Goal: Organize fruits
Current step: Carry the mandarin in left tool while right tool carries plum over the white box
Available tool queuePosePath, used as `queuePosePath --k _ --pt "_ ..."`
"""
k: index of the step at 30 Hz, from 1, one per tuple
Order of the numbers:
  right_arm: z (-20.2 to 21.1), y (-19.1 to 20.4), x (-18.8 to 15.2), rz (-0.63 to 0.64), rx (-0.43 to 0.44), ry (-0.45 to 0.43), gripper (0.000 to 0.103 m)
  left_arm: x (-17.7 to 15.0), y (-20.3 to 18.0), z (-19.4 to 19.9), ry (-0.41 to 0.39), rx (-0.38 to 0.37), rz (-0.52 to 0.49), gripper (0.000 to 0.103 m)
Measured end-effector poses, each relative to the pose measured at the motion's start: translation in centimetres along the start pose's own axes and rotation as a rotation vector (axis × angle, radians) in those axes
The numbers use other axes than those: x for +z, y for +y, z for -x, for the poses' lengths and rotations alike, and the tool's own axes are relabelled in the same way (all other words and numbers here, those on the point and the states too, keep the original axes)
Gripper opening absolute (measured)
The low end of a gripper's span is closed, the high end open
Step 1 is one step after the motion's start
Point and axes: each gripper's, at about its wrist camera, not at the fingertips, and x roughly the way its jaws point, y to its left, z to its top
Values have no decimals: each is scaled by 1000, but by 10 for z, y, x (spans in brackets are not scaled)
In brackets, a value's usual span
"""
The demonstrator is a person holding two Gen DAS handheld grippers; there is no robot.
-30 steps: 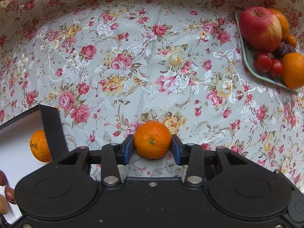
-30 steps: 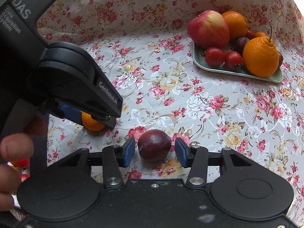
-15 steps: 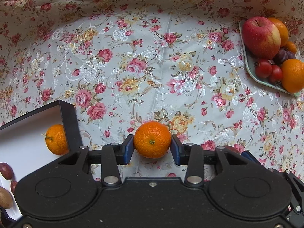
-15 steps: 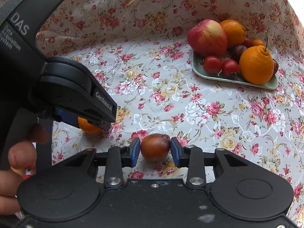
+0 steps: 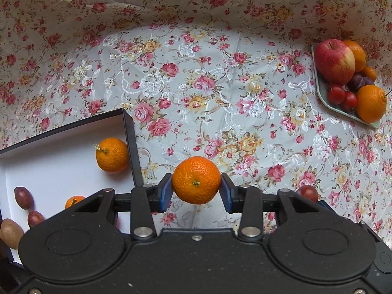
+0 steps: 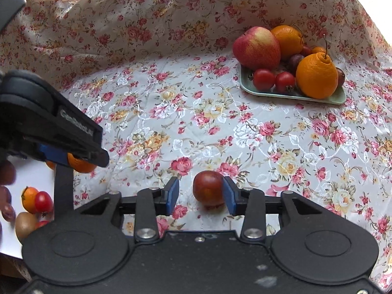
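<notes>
My left gripper point(image 5: 196, 191) is shut on an orange mandarin point(image 5: 196, 180), held above the floral cloth just right of the white box's dark wall point(image 5: 129, 147). In the right wrist view the same gripper point(image 6: 73, 156) hangs with the mandarin point(image 6: 82, 165) beside the box point(image 6: 63, 191). My right gripper point(image 6: 200, 193) has its jaws opening around a dark red plum point(image 6: 208, 192). The right pad touches the plum and the left pad stands clear of it. The plum point(image 5: 307, 192) also peeks out behind the left gripper's body.
The box holds a mandarin point(image 5: 111, 155), small plums point(image 5: 23, 197), a kiwi point(image 5: 9, 232) and cherry tomatoes point(image 6: 42, 202). A green tray point(image 6: 294, 95) at the far right carries an apple point(image 6: 256, 47), oranges, tomatoes and plums. A hand point(image 6: 6, 174) shows at the left edge.
My left gripper rose and shifted with the mandarin, so more of the box shows. My right gripper shut on the plum, then its left pad came off it.
</notes>
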Motion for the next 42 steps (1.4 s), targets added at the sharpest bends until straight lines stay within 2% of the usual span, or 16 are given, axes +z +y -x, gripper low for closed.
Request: queuePosePath --k 9,17,30,31,32,42 --pt "-15 -12 -12 -42 -39 62 43 2 -1 8 -14 -17 -11 48" --pt "-25 -14 0 -81 -42 54 44 3 2 4 -7 -12 -9 48" --pt "-34 -7 6 -35 -58 27 45 8 7 3 -6 -13 1 48" --pt "-34 -7 6 -33 -56 19 44 9 8 4 -6 -14 2 48" --pt "-33 -8 6 -32 -53 10 38 9 8 4 -6 -15 4 49" --pt "-19 0 13 -34 -45 -18 38 8 21 16 -28 -13 28 48"
